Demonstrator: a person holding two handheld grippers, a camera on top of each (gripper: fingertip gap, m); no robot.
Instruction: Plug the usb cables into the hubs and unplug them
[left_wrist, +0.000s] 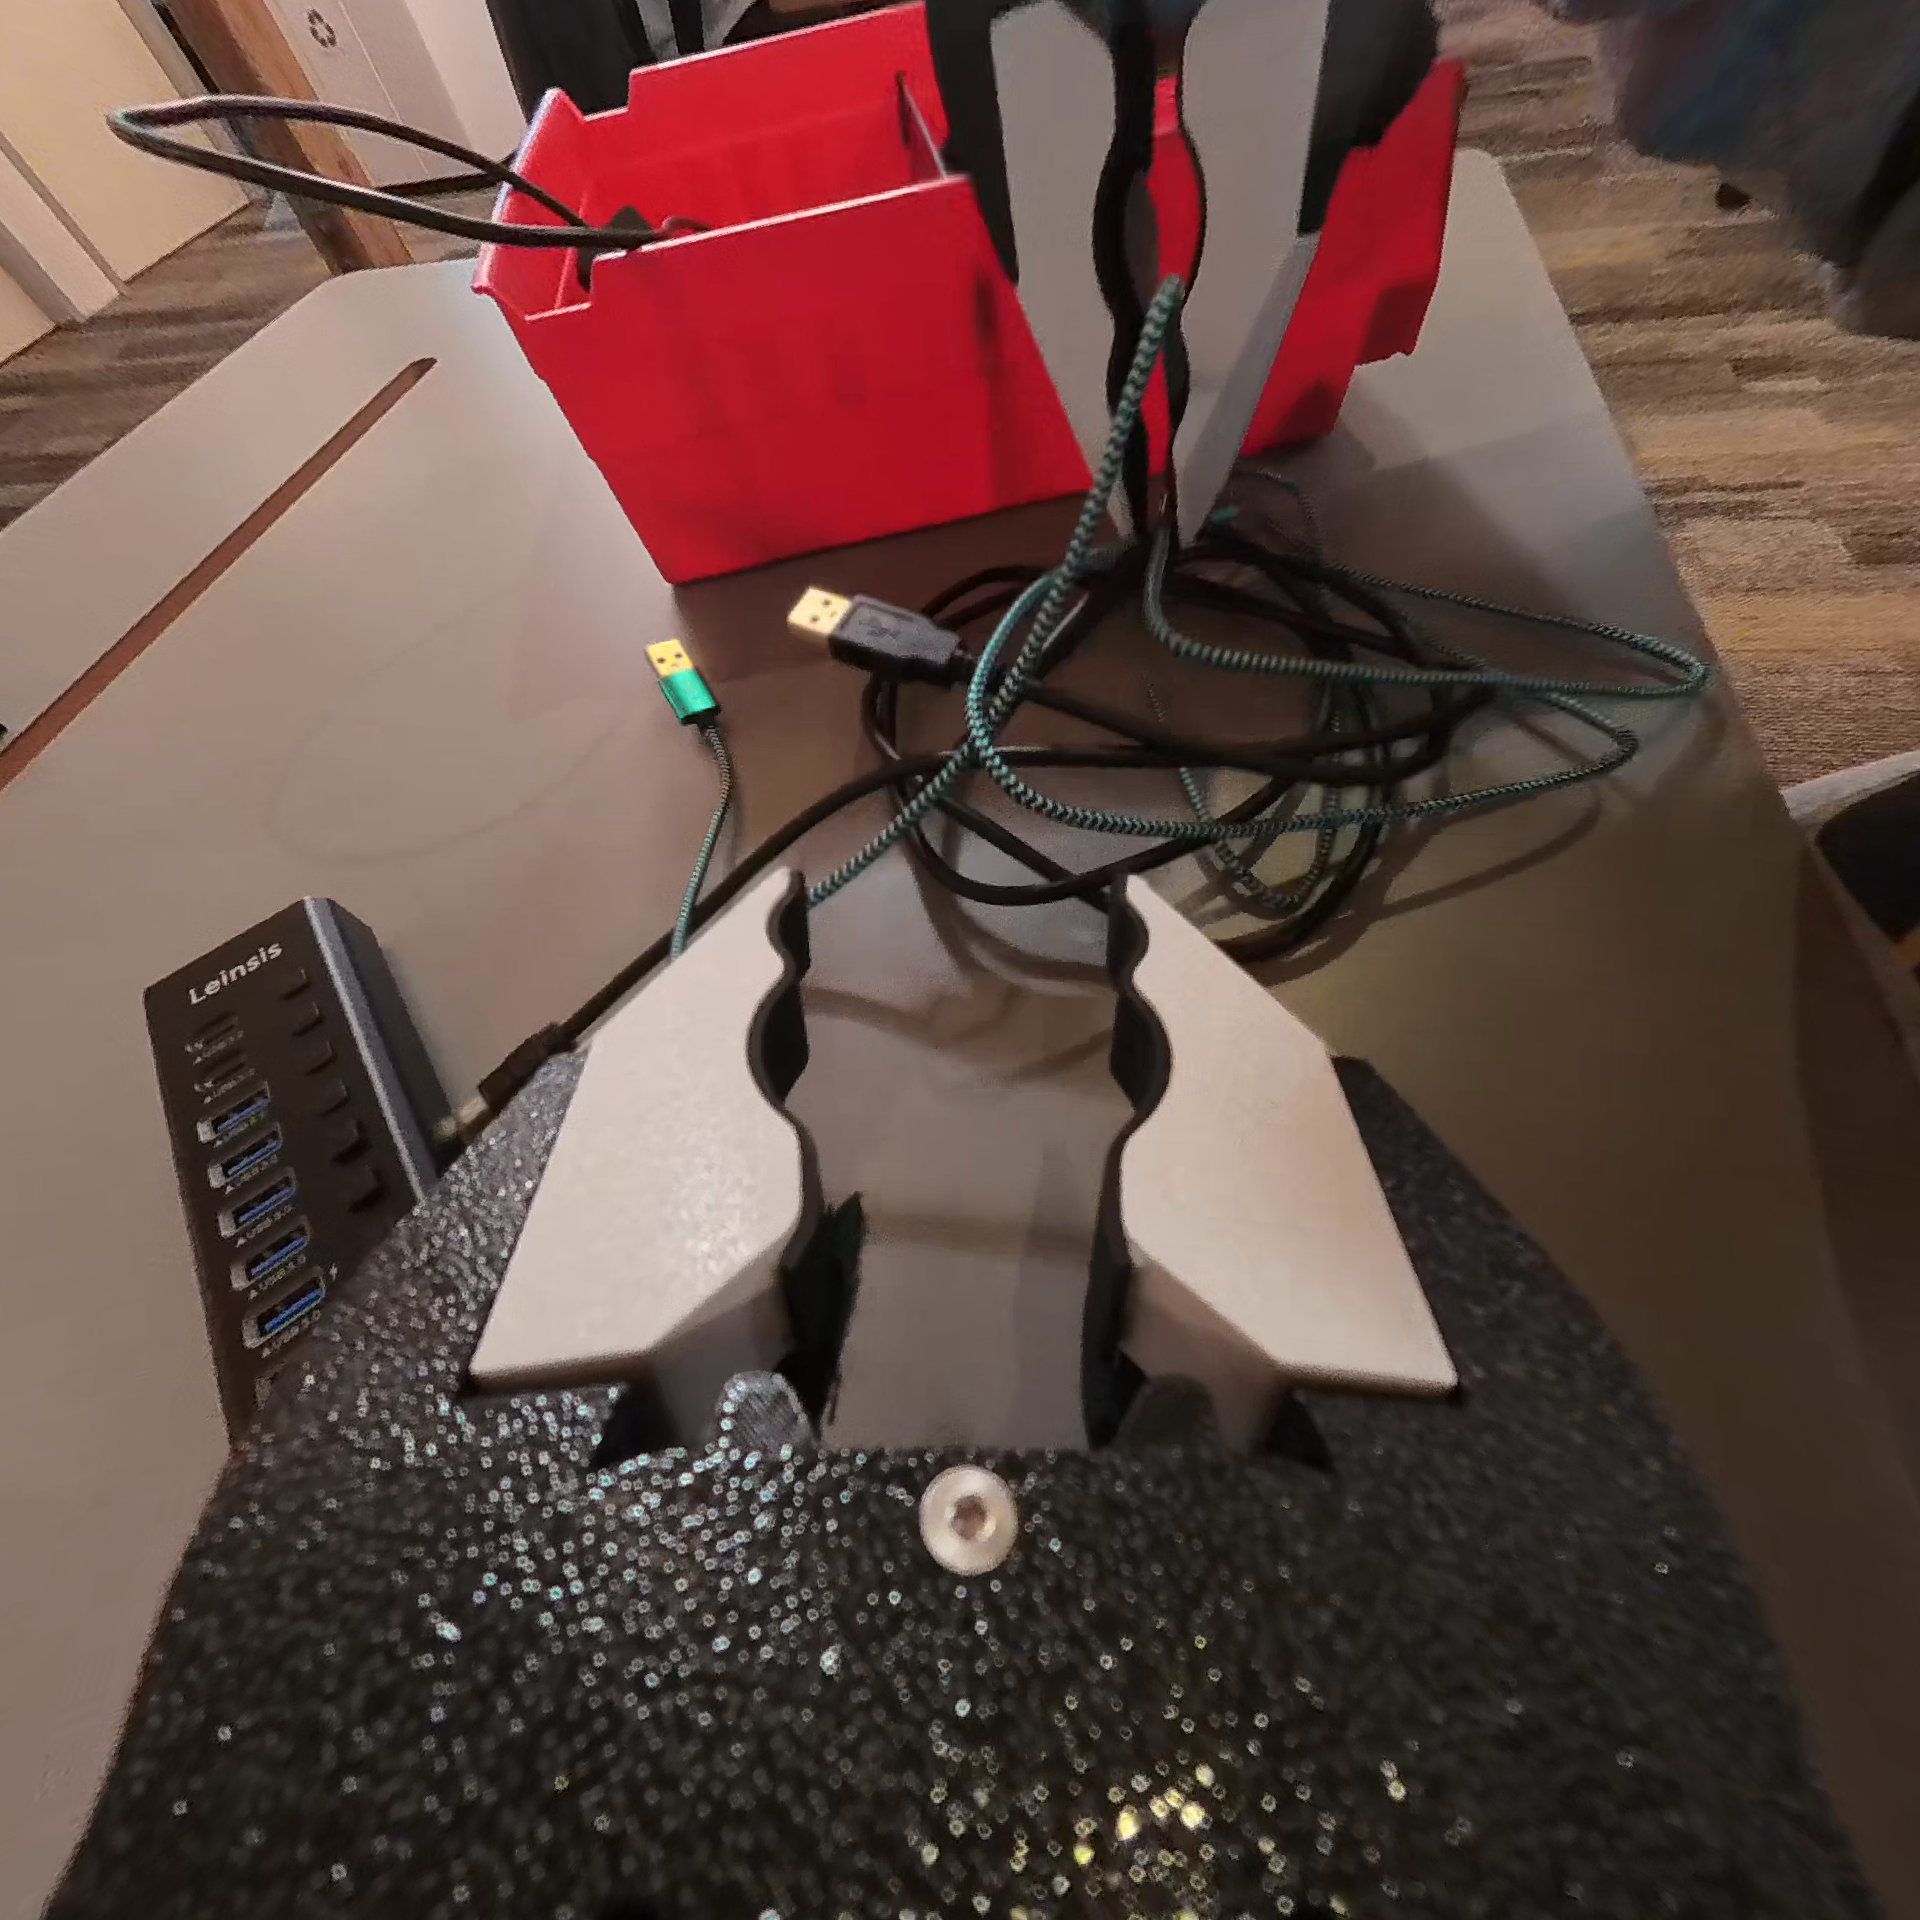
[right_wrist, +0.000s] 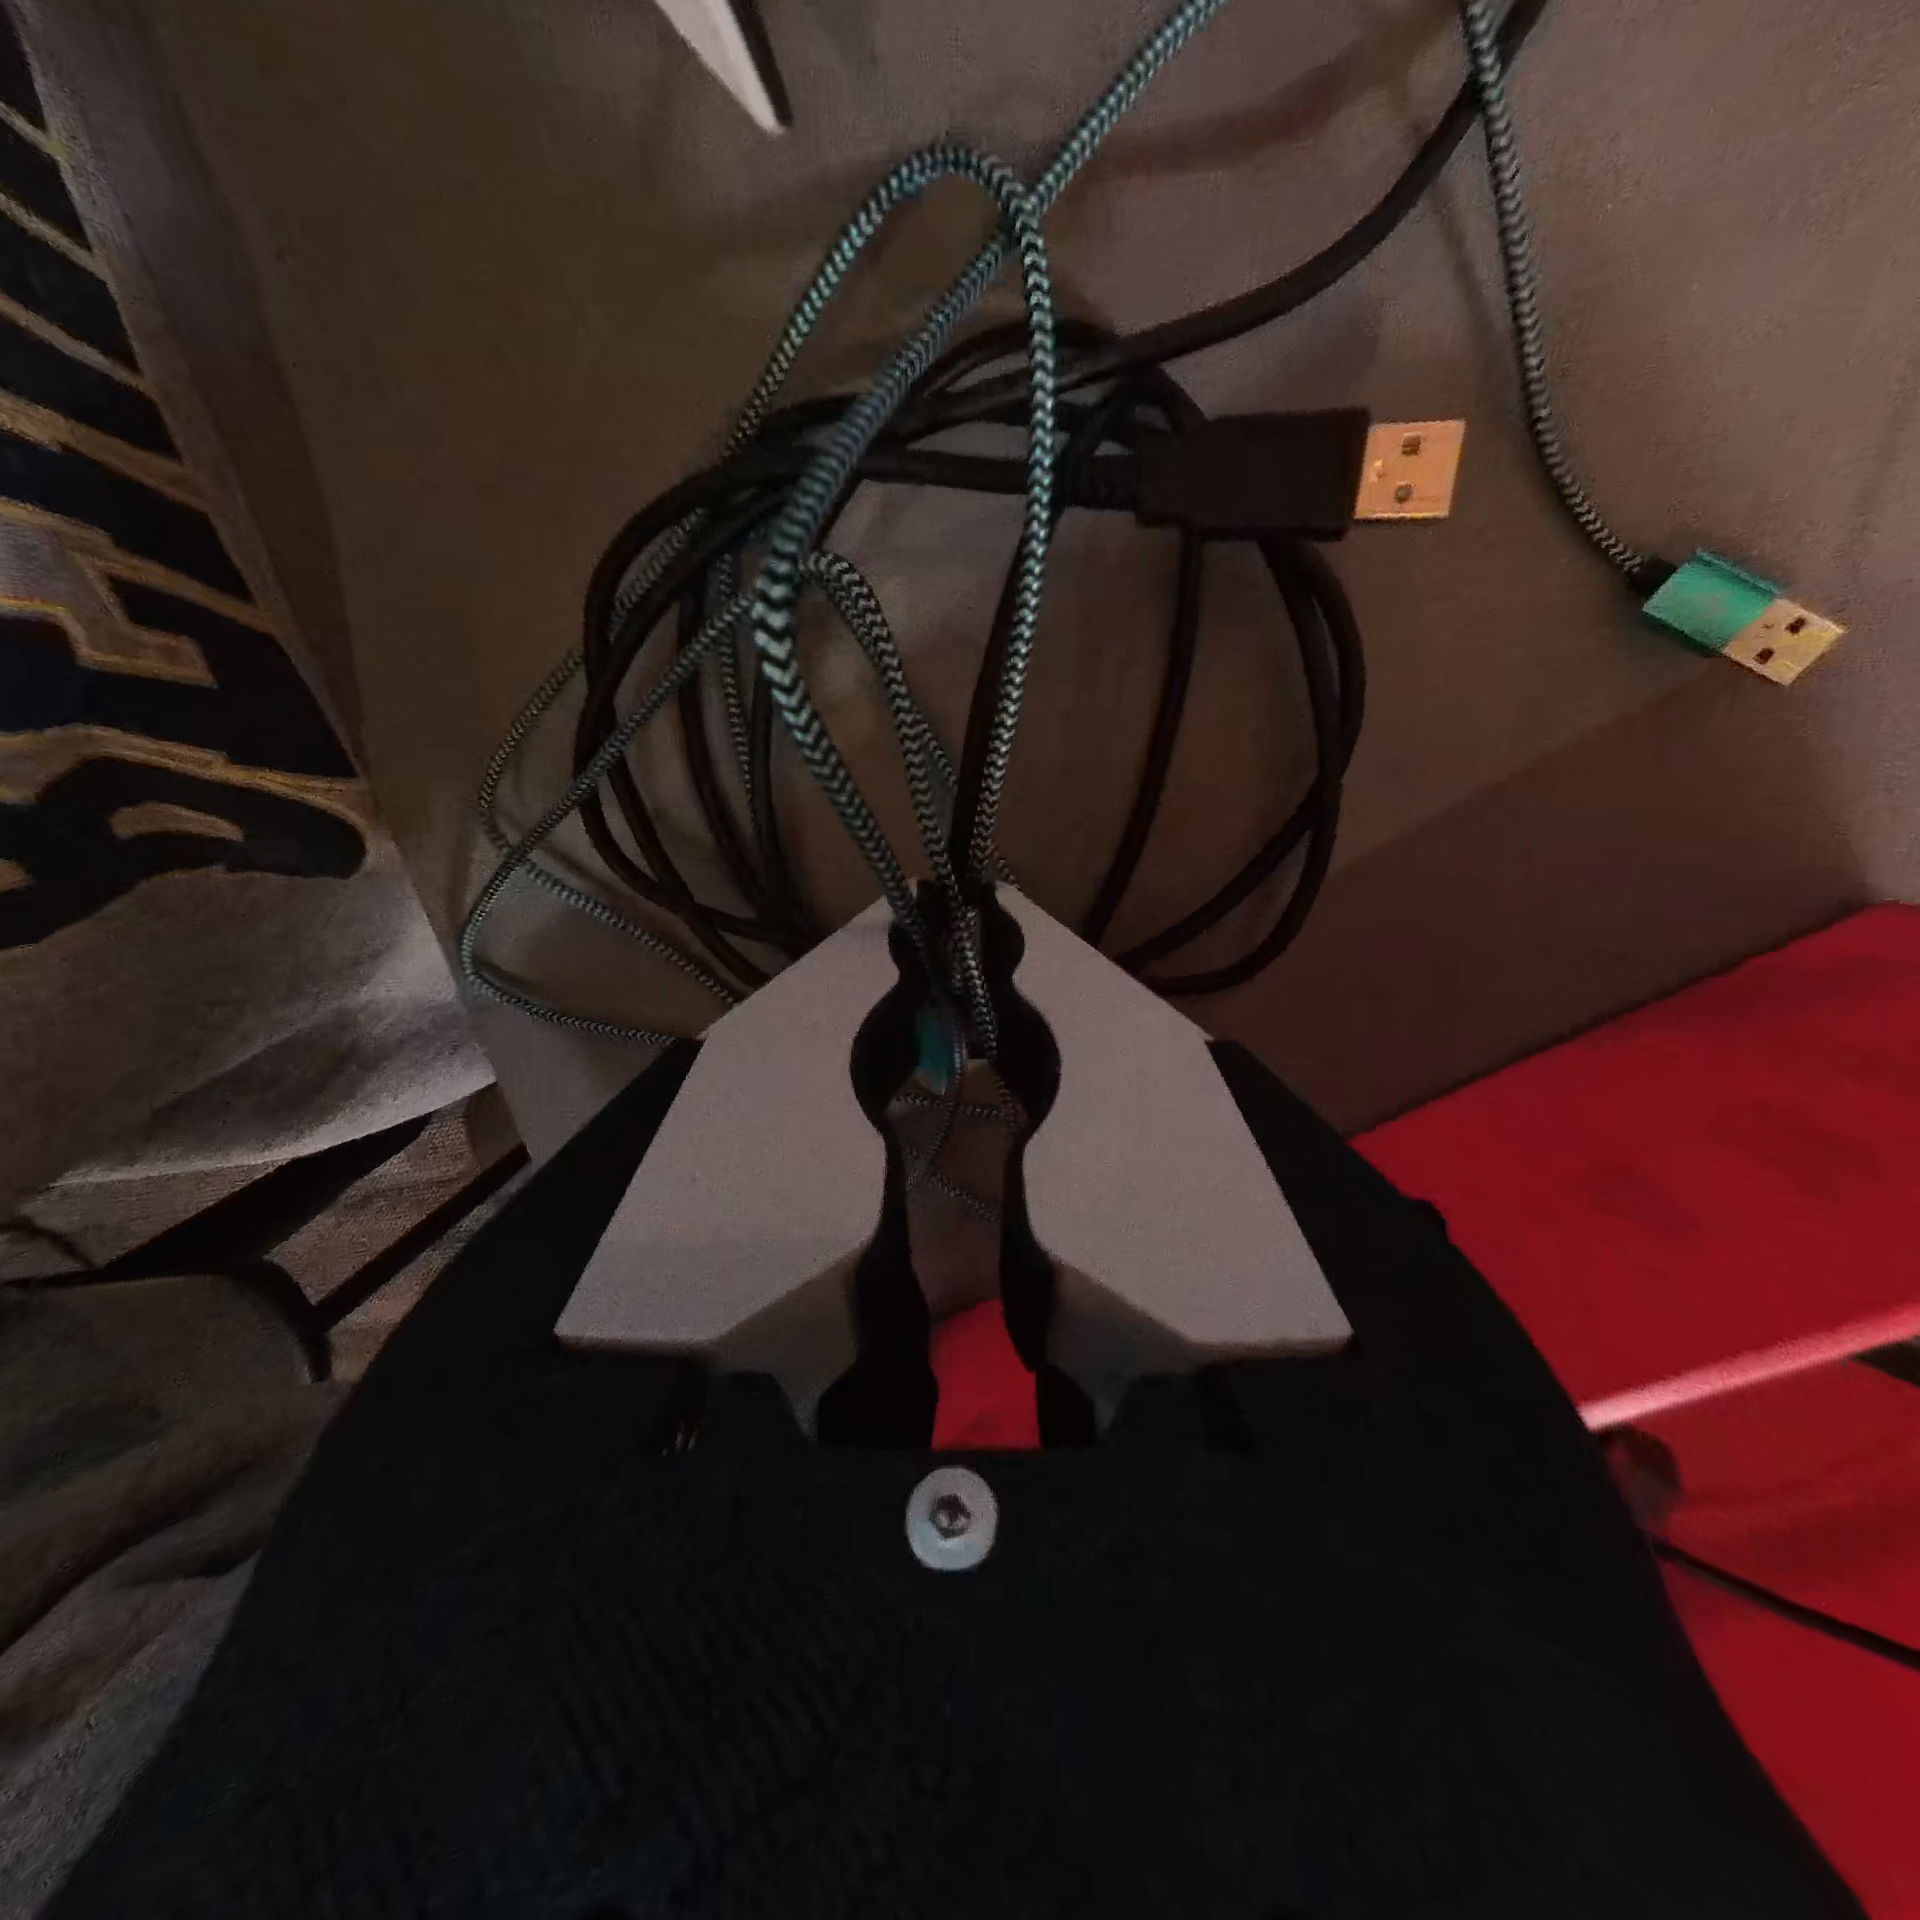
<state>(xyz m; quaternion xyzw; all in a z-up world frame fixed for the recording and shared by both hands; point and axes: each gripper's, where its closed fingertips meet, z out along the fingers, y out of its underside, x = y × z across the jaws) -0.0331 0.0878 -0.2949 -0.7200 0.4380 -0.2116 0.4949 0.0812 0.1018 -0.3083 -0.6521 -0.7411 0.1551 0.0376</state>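
Braided green cable (right_wrist: 831, 665) is pinched in the right gripper (right_wrist: 951, 914) – its end hidden between wavy pads; beside the cable pile, the left gripper (left_wrist: 961, 904) gapes empty, the black hub (left_wrist: 275, 1153) partly cut off.

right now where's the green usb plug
The green usb plug lies flat on the table, ahead and left of the open left gripper, just left of the black usb plug and in front of the red bin.
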